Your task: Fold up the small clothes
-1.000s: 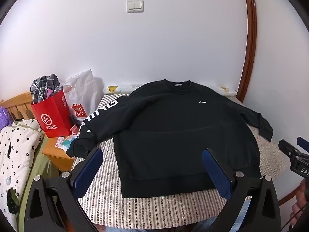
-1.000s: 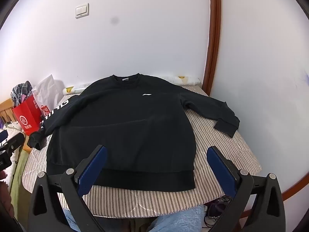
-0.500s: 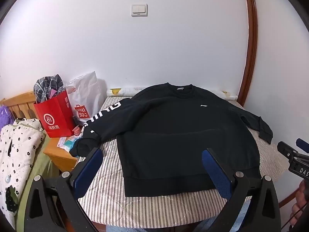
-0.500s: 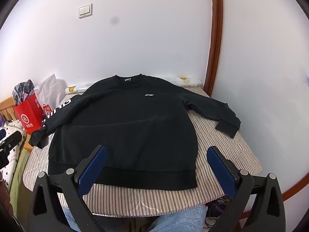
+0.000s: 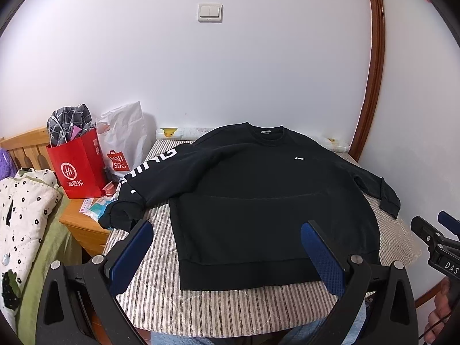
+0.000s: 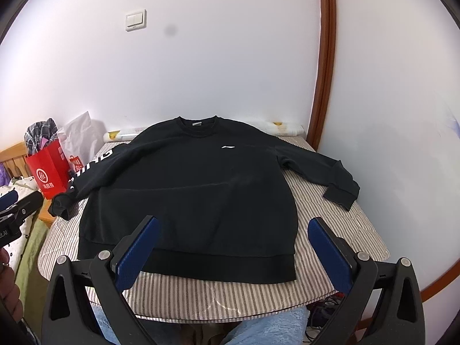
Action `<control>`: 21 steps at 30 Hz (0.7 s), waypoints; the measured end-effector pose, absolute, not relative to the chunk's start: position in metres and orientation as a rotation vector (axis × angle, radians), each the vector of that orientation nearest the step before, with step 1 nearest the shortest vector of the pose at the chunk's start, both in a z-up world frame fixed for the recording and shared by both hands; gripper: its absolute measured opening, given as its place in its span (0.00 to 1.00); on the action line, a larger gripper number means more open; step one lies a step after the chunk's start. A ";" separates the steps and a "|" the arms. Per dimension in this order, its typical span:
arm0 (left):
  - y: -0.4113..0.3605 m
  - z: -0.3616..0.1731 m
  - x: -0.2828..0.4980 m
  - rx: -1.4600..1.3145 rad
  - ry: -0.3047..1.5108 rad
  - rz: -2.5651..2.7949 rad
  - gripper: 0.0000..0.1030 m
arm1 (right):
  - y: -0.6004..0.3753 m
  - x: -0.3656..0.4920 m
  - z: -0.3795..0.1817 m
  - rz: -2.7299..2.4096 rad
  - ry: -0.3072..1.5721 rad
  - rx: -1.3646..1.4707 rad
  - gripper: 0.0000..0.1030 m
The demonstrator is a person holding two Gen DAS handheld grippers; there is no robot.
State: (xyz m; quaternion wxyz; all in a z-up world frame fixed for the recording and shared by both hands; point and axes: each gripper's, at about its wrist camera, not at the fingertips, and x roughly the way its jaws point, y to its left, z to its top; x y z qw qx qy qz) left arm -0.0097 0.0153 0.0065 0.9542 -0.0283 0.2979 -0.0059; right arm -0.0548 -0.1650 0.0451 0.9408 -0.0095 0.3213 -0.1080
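Observation:
A black sweatshirt (image 5: 258, 195) lies flat, front up, on a striped table (image 5: 218, 310), collar toward the wall. It also shows in the right wrist view (image 6: 189, 198). Its left sleeve with white letters (image 5: 149, 164) hangs off the table's left edge. Its right sleeve (image 6: 322, 172) lies spread on the cloth. My left gripper (image 5: 227, 247) is open and empty, above the hem's left part. My right gripper (image 6: 233, 244) is open and empty, above the hem's right part. Both are held above the near table edge, apart from the cloth.
A red paper bag (image 5: 77, 166) and a white shopping bag (image 5: 123, 146) stand on a wooden side table (image 5: 83, 230) at the left. A floral quilt (image 5: 20, 207) lies further left. A white wall and a brown door frame (image 5: 373, 86) stand behind.
Both grippers have pulled back and tilted up a little, so the sweatshirt sits lower and smaller in both views. Both stay open. The sweatshirt has not moved.

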 end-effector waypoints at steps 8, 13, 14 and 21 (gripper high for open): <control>0.016 0.005 -0.011 -0.060 0.605 -0.020 1.00 | -0.171 -0.052 0.043 -0.218 0.671 0.009 0.99; 0.012 0.005 -0.011 -0.060 0.608 -0.027 1.00 | -0.174 -0.054 0.040 -0.244 0.675 0.004 0.99; 0.012 0.005 -0.011 -0.061 0.609 -0.028 1.00 | -0.174 -0.054 0.040 -0.244 0.675 0.007 0.99; 0.008 0.006 -0.011 -0.058 0.610 -0.035 1.00 | -0.175 -0.055 0.039 -0.257 0.674 0.006 0.99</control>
